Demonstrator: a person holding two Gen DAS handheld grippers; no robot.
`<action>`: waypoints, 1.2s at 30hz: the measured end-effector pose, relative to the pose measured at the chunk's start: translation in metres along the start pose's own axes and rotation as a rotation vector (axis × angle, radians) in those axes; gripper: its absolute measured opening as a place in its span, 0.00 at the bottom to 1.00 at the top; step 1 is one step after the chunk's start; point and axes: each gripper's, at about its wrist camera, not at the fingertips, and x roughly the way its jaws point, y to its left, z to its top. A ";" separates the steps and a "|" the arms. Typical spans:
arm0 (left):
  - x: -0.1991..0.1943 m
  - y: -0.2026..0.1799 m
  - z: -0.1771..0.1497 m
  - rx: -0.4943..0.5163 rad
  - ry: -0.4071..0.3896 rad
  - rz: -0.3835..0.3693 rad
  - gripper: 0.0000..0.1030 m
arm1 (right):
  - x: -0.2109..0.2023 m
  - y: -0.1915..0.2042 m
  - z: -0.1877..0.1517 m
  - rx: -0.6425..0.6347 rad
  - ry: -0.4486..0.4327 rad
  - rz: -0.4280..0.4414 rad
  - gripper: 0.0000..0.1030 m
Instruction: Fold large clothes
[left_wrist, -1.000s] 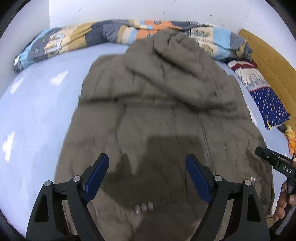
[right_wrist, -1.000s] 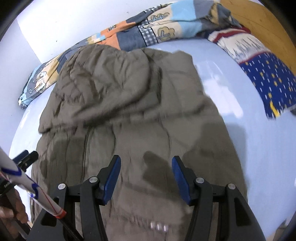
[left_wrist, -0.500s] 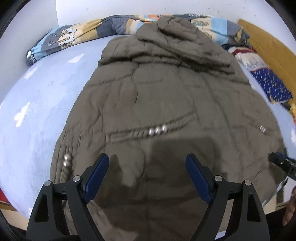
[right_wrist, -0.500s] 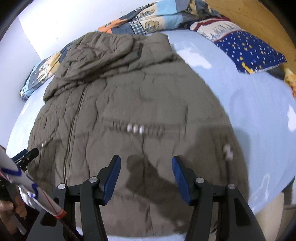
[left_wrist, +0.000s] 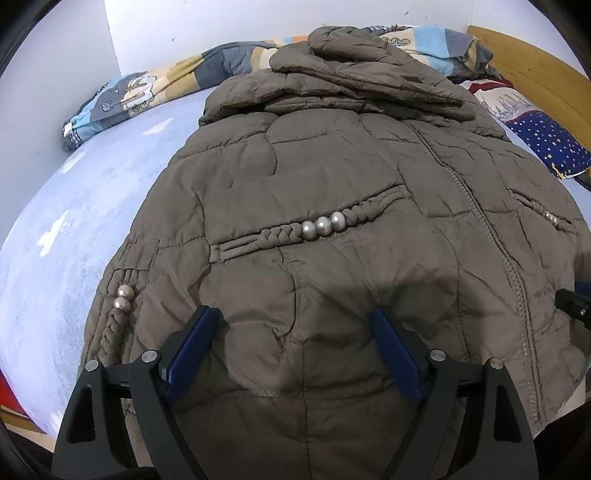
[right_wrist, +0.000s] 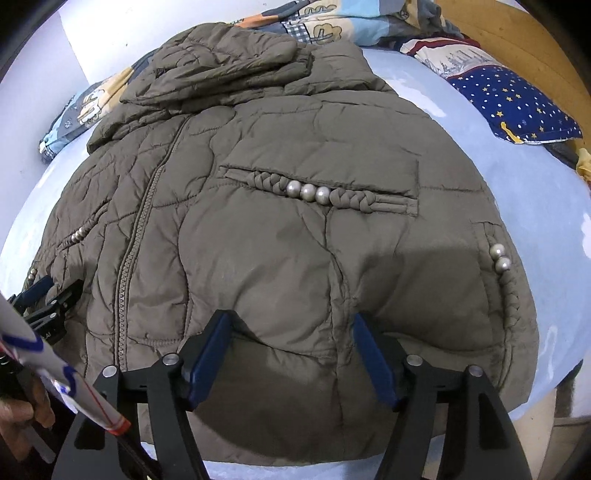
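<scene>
Both grippers have dropped from over the upper body of the jacket (left_wrist: 332, 184) to its hem end; the hood, near in the earlier frames, now lies far up both views, and the hem edge sits just under the fingers.

The left gripper (left_wrist: 295, 350) stands wide, nothing between its blue pads (left_wrist: 192, 347), over the lower front panel just left of the zipper (left_wrist: 491, 236). The right gripper (right_wrist: 291, 354) has just been opening its jaws further and now stands wide too. Padded fabric bulges up between its fingers, but the pads (right_wrist: 210, 354) do not appear to press on it. No grip on either side yet.

Judgement: this is the approach for the first fold, both hands placed to take the hem and carry it toward the hood. The widening right jaws fit that reading; the thick quilting needs a wide bite.

The jacket lies front-up on the pale blue bed sheet (left_wrist: 74, 206), zipper closed. Its long axis runs away from both cameras: hem nearest, at the bed's near edge, hood (right_wrist: 225, 59) farthest, resting against the patterned quilt (left_wrist: 147, 85) along the wall. Beaded braid trim (right_wrist: 310, 192) crosses each pocket. A starred blue pillow (right_wrist: 517, 103) lies apart to the right.

The left gripper's tip also shows at the right wrist view's left edge, beside the person's hand (right_wrist: 22, 417).
</scene>
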 end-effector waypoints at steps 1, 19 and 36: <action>0.000 0.000 0.000 0.001 -0.003 0.003 0.84 | 0.000 0.000 -0.001 -0.005 -0.009 -0.001 0.72; 0.000 0.000 -0.011 -0.006 -0.072 0.004 0.87 | -0.003 0.001 -0.015 -0.037 -0.100 0.005 0.72; -0.040 0.024 -0.026 -0.060 -0.079 -0.044 0.87 | -0.040 -0.032 -0.015 0.096 -0.188 0.153 0.73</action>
